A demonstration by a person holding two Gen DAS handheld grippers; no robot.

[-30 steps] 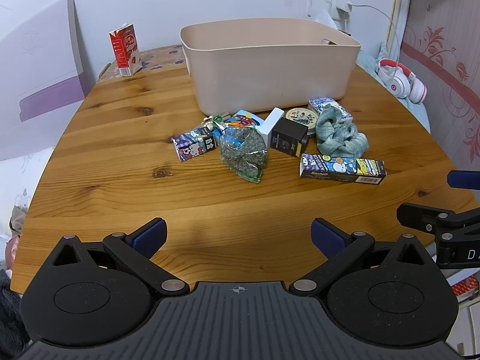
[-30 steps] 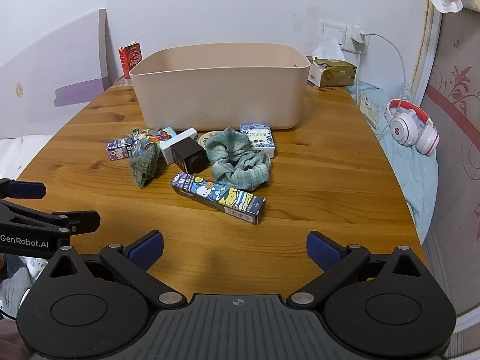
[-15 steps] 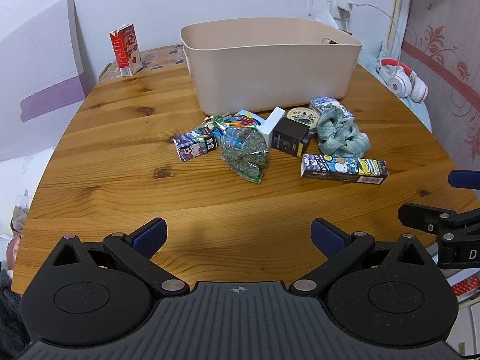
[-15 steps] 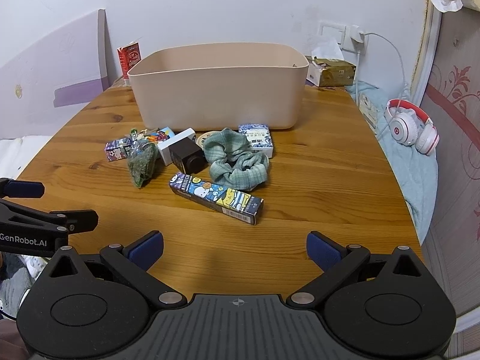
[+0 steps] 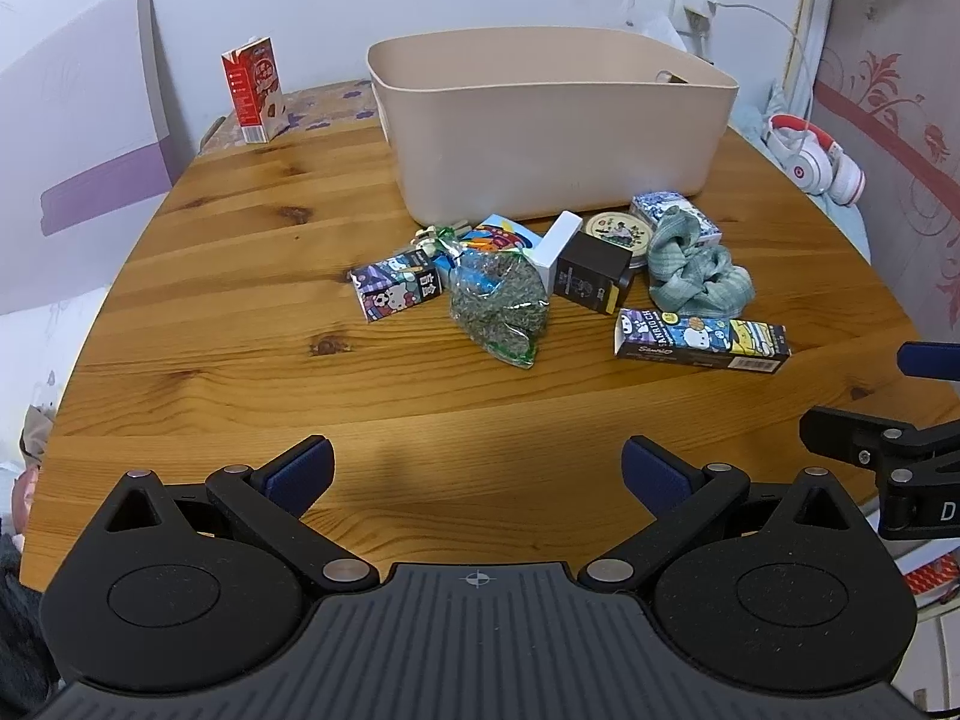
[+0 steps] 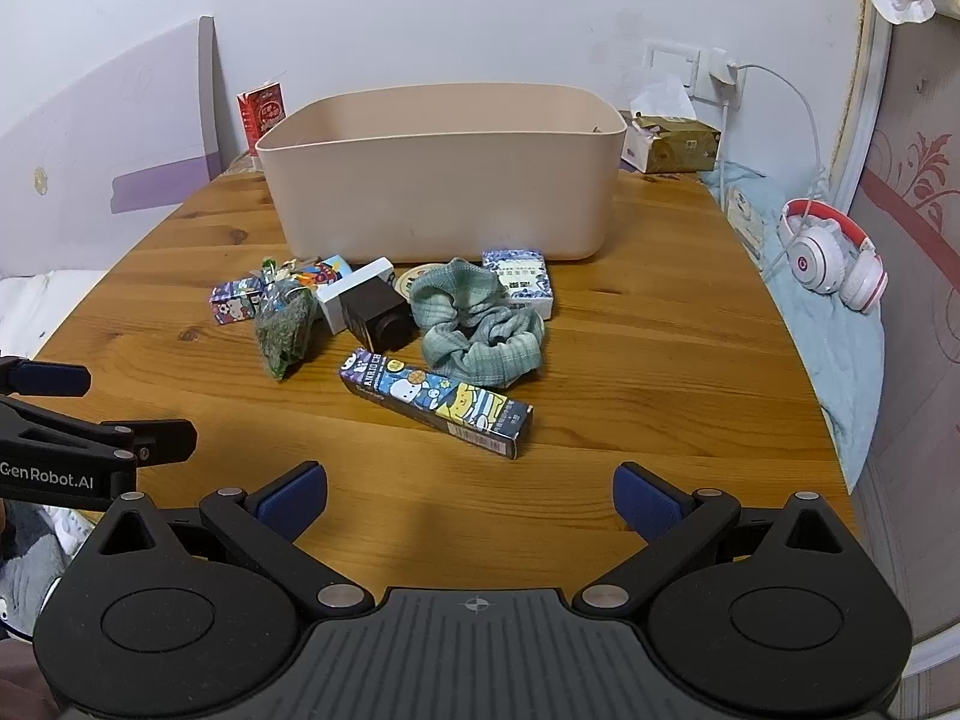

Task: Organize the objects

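Note:
A beige bin [image 5: 552, 138] [image 6: 444, 180] stands at the back of the wooden table [image 5: 240, 312]. In front of it lie a long cartoon box [image 5: 699, 341] [image 6: 435, 401], a green scrunchie [image 5: 696, 276] [image 6: 477, 324], a black box [image 5: 591, 276] [image 6: 378, 309], a bag of dried herbs [image 5: 498, 312] [image 6: 285, 330], a small cartoon box [image 5: 396, 293] [image 6: 235, 299], a round tin [image 5: 618, 229] and a blue patterned box [image 6: 519, 281]. My left gripper [image 5: 477, 474] and right gripper [image 6: 471, 495] are both open and empty, near the table's front edge.
A red carton [image 5: 255, 90] stands at the back left by a slanted white and purple board [image 5: 78, 138]. A tissue box [image 6: 672, 141] sits at the back right. Red and white headphones [image 6: 834, 252] lie on a blue cloth beyond the table's right edge.
The right wrist view has shifted slightly, with the objects a little lower and to the right in frame. Both grippers stay open and nothing on the table moved.

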